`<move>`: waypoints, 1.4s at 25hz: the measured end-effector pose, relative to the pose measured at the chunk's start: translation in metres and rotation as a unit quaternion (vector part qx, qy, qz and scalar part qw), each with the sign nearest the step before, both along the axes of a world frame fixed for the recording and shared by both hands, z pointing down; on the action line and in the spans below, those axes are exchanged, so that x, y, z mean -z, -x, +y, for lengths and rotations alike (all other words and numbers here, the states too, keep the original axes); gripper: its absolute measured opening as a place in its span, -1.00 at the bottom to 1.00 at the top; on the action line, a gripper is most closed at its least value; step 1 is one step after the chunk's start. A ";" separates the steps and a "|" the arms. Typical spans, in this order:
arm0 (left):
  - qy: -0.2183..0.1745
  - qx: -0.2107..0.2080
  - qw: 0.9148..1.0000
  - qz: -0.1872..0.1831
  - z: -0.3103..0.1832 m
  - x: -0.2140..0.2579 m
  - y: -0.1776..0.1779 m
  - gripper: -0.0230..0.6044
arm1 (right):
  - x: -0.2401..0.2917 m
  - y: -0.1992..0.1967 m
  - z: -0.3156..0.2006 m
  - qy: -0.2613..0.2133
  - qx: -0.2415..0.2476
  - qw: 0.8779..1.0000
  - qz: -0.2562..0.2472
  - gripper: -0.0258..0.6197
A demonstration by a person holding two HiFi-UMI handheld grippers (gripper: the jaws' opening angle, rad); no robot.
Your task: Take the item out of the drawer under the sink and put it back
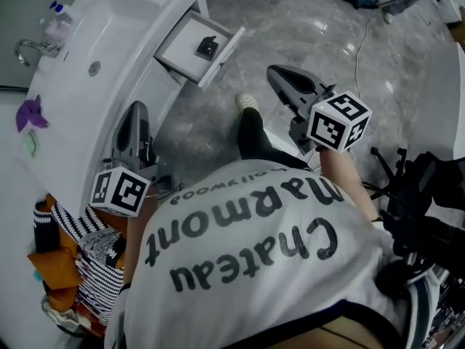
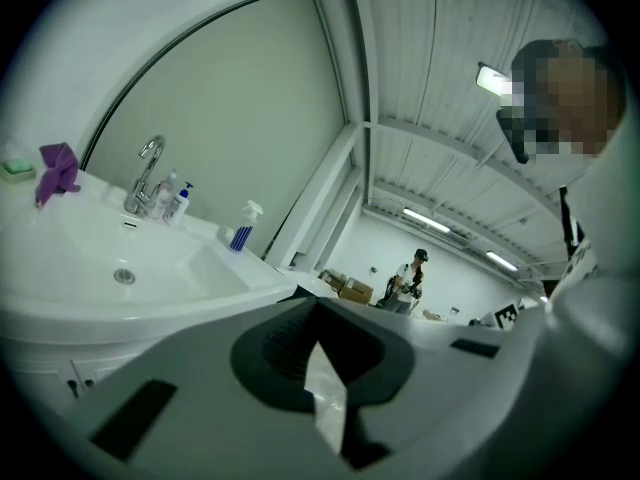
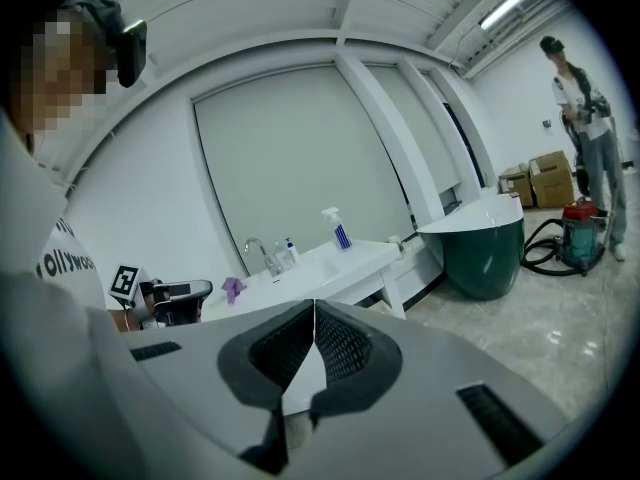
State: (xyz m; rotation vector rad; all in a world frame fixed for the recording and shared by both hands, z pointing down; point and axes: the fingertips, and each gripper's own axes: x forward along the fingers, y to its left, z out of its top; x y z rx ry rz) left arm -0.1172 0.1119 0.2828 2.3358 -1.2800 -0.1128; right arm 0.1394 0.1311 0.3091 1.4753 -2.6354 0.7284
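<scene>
Two tools (image 1: 136, 111) (image 1: 280, 77), one drawer (image 1: 190, 57), one item (image 1: 207, 47)

Open floor (image 1: 305, 20) leads to the pulled-out drawer (image 1: 221, 55); sink counter (image 1: 123, 42) overhangs its back.

Left tongs (image 1: 136, 116) jaws pressed together, empty; right tongs (image 1: 279, 77) likewise; both held forward, tilted slightly down.

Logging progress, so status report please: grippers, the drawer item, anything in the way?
Left gripper shut, empty. Right gripper shut, empty. Dark item lying in open drawer, grippers well short of it. Nothing seen blocking the drawer.
</scene>
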 end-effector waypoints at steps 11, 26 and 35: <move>0.012 0.048 0.999 0.008 -0.074 -0.001 -0.023 -0.90 | -0.007 0.005 -0.097 0.027 0.098 0.995 0.013 -0.88; 0.033 0.083 0.996 0.015 -0.143 -0.028 -0.042 -0.90 | -0.059 0.023 -0.200 0.077 0.211 0.974 0.038 -0.88; 0.057 0.122 0.991 0.008 -0.166 -0.042 -0.045 -0.90 | -0.089 0.026 -0.238 0.111 0.249 0.962 0.027 -0.88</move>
